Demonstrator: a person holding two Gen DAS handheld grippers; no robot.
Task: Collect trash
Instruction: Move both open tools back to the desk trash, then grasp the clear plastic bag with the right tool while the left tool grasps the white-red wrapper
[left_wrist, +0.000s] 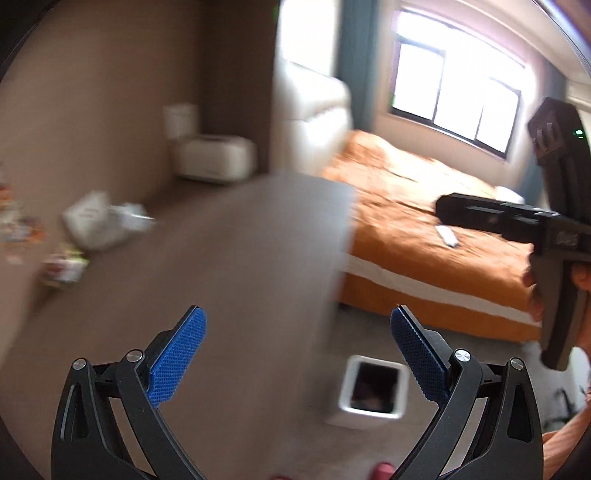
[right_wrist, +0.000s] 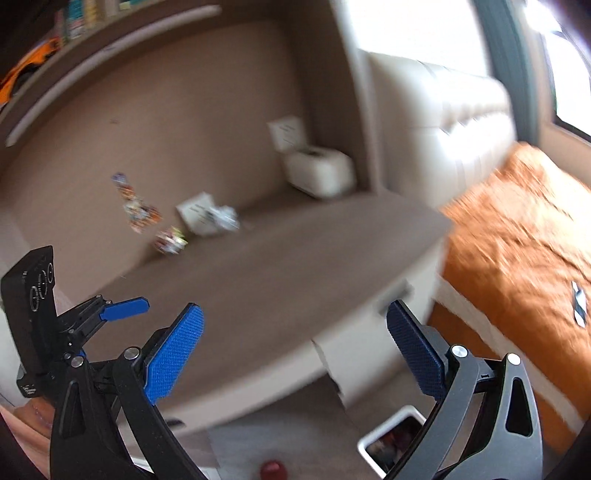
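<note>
An orange bed (left_wrist: 417, 221) fills the right of the frame, and a brown worktop (left_wrist: 240, 258) runs through the middle. A white bin (left_wrist: 373, 391) stands on the floor at lower centre. The trash sits at the worktop's far left: crumpled white paper (left_wrist: 92, 221) and colourful wrappers (left_wrist: 62, 266) just beside it. Both the left claw (left_wrist: 297, 354) and the right claw (right_wrist: 295, 354) stand wide apart, holding nothing. To do this well, I would steady the blurred views first, then close on one piece at a time and carry it over the bin.
</note>
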